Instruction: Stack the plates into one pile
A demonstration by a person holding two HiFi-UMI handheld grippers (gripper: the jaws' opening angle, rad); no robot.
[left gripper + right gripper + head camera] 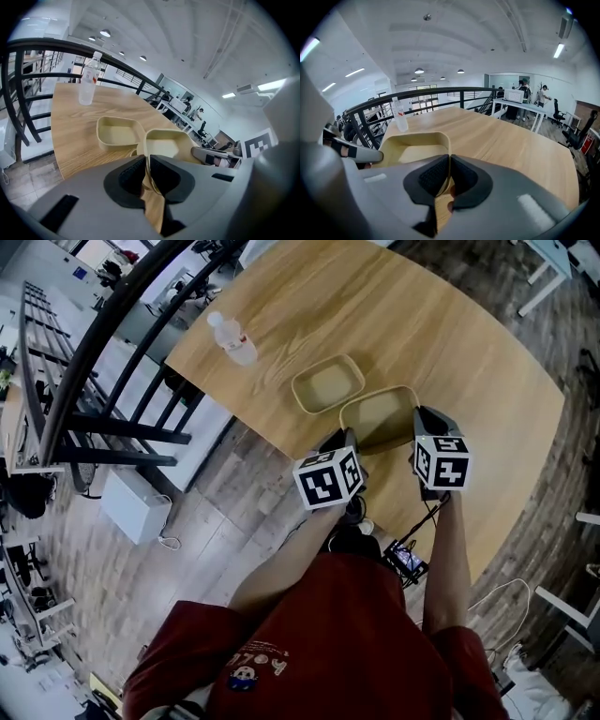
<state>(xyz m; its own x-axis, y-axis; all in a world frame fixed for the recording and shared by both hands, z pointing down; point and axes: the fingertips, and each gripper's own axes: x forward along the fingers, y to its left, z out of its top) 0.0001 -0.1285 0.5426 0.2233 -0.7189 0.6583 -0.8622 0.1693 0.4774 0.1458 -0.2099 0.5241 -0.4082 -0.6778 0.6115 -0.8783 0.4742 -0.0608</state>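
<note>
Both bare forearms are stretched forward from the red-shirted torso (328, 634), side by side. Both tools are tipped downward over the near edge of the wooden surface (469, 343).

The left gripper (146, 161) is clenched on the near plate (161, 143). The beige rim is pinched tight between the dark pads, and the dish opens out ahead of these jaws and to their right.

The right gripper (449, 165) is clamped on the opposite rim of the same plate, with the thin wall squeezed in the narrow slot. From here the dish spreads ahead of the jaws and to their left. So the plate is held from both sides at once and spans the gap between the two sets of jaws. Whether its base is touching the surface cannot be told.

The far plate (328, 383) is seen just beyond the left jaws, a little to their left, lying flat on the surface. Its nearest corner sits right beside the gripped plate.

A water bottle (232, 338) is stood upright well beyond both sets of jaws, off to the left. A black railing (103, 343) runs past the surface's edge, further left again.
</note>
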